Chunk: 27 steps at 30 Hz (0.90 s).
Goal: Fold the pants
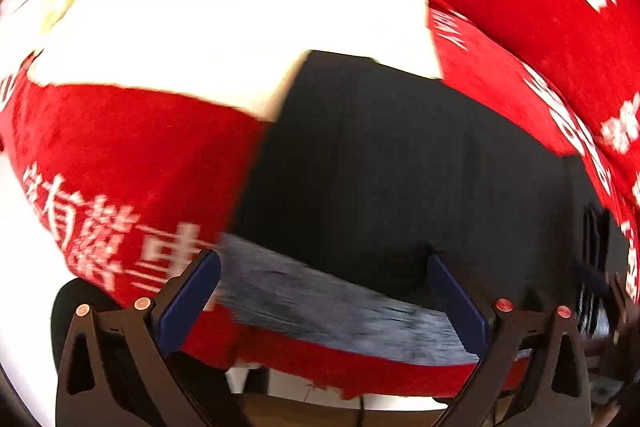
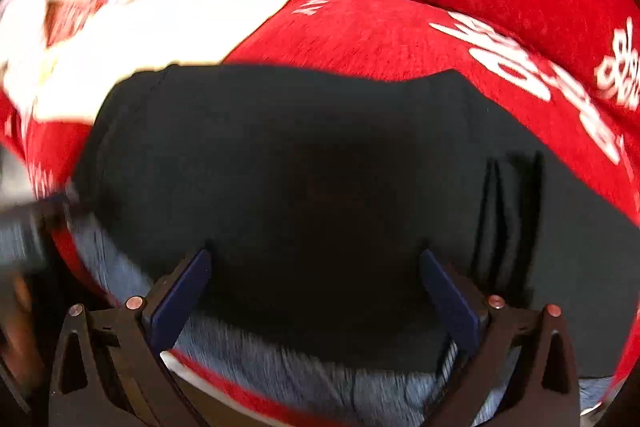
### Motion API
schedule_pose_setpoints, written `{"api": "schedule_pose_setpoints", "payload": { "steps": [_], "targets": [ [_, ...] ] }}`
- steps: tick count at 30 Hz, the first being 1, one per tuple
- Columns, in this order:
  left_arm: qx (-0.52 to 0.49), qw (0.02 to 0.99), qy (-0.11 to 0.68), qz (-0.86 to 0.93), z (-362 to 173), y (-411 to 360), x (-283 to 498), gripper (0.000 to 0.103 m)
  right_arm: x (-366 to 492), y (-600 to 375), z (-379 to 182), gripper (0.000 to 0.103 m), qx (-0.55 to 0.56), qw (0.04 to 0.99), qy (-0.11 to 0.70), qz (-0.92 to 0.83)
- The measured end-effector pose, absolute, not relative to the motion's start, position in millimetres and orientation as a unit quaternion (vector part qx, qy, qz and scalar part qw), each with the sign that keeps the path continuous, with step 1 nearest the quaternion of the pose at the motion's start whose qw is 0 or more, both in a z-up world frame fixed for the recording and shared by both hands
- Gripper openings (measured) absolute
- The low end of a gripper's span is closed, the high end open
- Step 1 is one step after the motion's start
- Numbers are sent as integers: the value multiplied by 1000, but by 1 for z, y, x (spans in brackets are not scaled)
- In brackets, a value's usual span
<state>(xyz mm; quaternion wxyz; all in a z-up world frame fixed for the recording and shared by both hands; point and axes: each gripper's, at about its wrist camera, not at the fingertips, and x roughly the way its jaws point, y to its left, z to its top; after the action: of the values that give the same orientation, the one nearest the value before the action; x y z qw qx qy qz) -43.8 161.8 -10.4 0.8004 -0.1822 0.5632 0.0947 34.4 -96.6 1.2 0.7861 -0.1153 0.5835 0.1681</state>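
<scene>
Two tongs, left (image 1: 324, 301) and right (image 2: 316, 297), gaping wide over dark pants (image 2: 300, 163) on red cloth (image 1: 132, 155); holding nothing; seemingly poised to pinch the near edge.

Both fisheye views show motion blur, blown-out whites and dark, curved edges.

Black pants (image 2: 304, 163) lie on a red cloth (image 2: 380, 31) with white lettering.

Black linkage frames, copper rivets, flat blue fingers (image 1: 188, 303) on both grippers.
</scene>
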Motion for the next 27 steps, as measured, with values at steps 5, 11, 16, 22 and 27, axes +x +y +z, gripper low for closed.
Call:
{"api": "schedule_pose_setpoints", "payload": {
  "steps": [5, 11, 16, 22, 27],
  "targets": [
    [-222, 773, 588, 90, -35, 193, -48, 103, 23, -86, 4, 103, -168, 750, 607, 203],
    [-198, 790, 575, 78, -38, 182, -52, 103, 81, -38, 31, 103, -202, 752, 552, 300],
    [-202, 797, 566, 59, -38, 182, -51, 103, 136, 10, 1, 103, -257, 684, 576, 367],
    [-200, 798, 568, 19, -33, 192, -60, 103, 154, 41, -30, 100, -262, 569, 625, 466],
    [-229, 802, 550, -46, -24, 211, -49, 103, 127, 50, -5, 35, -341, 556, 574, 495]
  ]
}}
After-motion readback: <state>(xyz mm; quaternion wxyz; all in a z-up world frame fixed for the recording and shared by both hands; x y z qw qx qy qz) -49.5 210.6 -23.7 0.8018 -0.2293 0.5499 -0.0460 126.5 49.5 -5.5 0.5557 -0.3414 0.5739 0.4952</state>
